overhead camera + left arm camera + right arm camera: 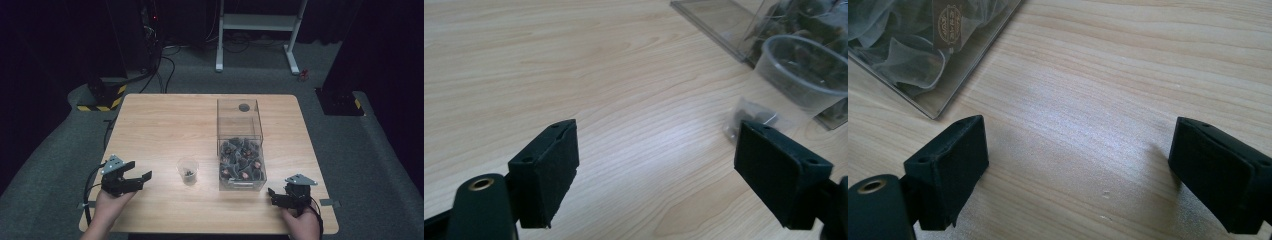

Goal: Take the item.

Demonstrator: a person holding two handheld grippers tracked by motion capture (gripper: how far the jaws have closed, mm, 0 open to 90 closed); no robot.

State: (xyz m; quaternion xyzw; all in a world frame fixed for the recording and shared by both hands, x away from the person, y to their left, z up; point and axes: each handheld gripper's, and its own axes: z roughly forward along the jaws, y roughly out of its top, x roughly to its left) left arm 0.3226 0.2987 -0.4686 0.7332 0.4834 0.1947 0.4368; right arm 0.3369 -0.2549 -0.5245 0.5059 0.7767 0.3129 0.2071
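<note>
- We see a light wooden table [165, 125] from the high view, standing on grey carpet.
- A clear plastic box [240, 145] stands right of the table's middle, its long side running away from the person; its near half is heaped with small gauzy sachets [241, 160] of dark contents, and its far half is bare.
- Just to the left of the box's near end stands a small clear plastic cup [188, 170], upright, with something dark at its bottom; cup and box are near each other but apart.
- The left gripper [140, 179] is held in the person's left hand [111, 200] over the near left part of the table, pointing toward the cup; its jaws stand wide apart with nothing between them.
- In the left gripper view we see the cup [802, 70] ahead at the right, with the box [744, 25] behind it.
- The right gripper [276, 196] sits in the right hand [300, 222] at the near right edge, close to the box's near right corner; its jaws too are spread, gripping nothing.
- In the right gripper view the box's corner [938, 60] lies at upper left, a sachet pressed against its wall.
</note>
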